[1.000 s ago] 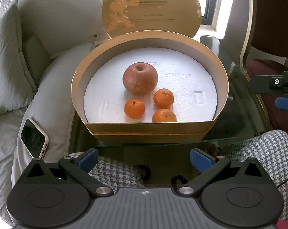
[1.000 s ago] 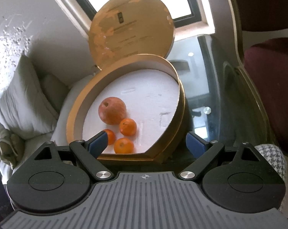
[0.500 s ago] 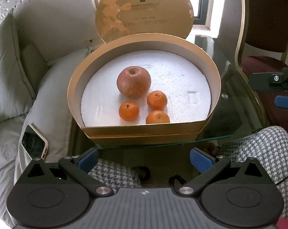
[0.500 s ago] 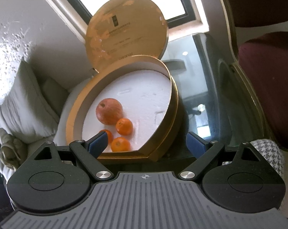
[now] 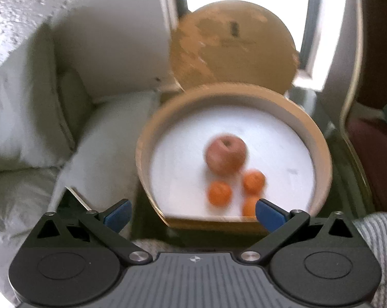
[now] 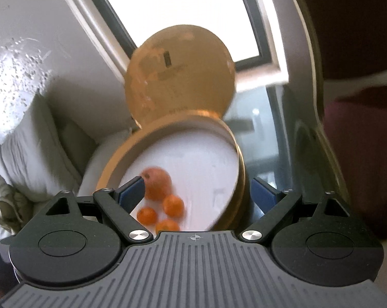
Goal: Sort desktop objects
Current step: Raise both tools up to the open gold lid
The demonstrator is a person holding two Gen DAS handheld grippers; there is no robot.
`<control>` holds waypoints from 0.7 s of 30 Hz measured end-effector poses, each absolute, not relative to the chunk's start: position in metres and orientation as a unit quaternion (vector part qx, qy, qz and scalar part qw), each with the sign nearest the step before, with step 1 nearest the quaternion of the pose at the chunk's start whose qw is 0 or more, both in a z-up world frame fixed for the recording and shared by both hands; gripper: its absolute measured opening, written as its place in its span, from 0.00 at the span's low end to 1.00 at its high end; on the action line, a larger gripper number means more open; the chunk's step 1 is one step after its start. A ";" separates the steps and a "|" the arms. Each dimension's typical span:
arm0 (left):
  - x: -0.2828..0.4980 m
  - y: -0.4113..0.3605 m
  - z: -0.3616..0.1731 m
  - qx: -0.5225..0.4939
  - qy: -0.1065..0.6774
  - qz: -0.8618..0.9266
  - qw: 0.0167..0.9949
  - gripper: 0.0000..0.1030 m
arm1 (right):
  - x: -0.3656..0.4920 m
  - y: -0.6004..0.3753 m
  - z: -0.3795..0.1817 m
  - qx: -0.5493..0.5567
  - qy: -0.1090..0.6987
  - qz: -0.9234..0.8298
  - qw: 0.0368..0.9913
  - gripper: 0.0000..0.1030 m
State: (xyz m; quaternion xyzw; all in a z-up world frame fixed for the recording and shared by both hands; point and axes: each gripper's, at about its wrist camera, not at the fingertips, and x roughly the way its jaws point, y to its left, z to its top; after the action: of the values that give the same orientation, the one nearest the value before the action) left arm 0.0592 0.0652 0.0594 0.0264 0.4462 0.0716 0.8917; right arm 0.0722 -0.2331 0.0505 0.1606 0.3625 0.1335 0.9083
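A round gold box (image 5: 321, 159) (image 6: 241, 159) with a white foam floor sits on a glass table, its lid (image 5: 234, 46) (image 6: 180, 74) standing upright behind it. Inside lie a red apple (image 5: 225, 154) (image 6: 157, 183) and three small oranges (image 5: 219, 193) (image 6: 173, 205). My left gripper (image 5: 192, 214) hovers open in front of the box's near rim, holding nothing. My right gripper (image 6: 197, 193) is open too, above the box's near right side, with the fruit showing between its blue pads. Both views are blurred by motion.
Grey-white cushions (image 5: 21, 118) (image 6: 26, 141) fill the left. A phone (image 5: 70, 200) lies on the cushion beside the left finger. A dark red chair (image 5: 373, 141) (image 6: 360, 141) stands at the right past the glass table's edge (image 6: 270, 141). Houndstooth fabric (image 5: 380, 233) shows at lower right.
Both grippers have pulled back and swung; the box has slid right in the left wrist view and lower in the right wrist view. Both stay open, and the fruit has not moved.
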 end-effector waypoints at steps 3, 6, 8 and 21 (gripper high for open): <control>0.073 0.083 0.075 0.020 0.433 0.086 0.897 0.99 | 0.088 -0.229 0.070 0.144 0.337 0.130 0.921 0.92; 0.088 0.098 0.090 0.025 0.420 0.097 0.902 0.99 | 0.106 -0.224 0.093 0.120 0.314 0.128 0.933 0.93; 0.099 0.106 0.096 0.037 0.414 0.105 0.904 0.99 | 0.117 -0.220 0.105 0.100 0.303 0.124 0.940 0.96; 0.194 0.140 0.093 0.050 0.406 0.109 0.906 0.99 | 0.207 -0.192 0.123 0.065 0.269 0.136 0.951 0.97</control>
State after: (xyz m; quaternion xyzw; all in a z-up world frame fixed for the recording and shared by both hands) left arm 0.1943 0.1398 0.0932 0.0498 0.4060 0.1091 0.9060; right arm 0.2069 -0.1923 0.1228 0.0649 0.2692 0.1361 0.9512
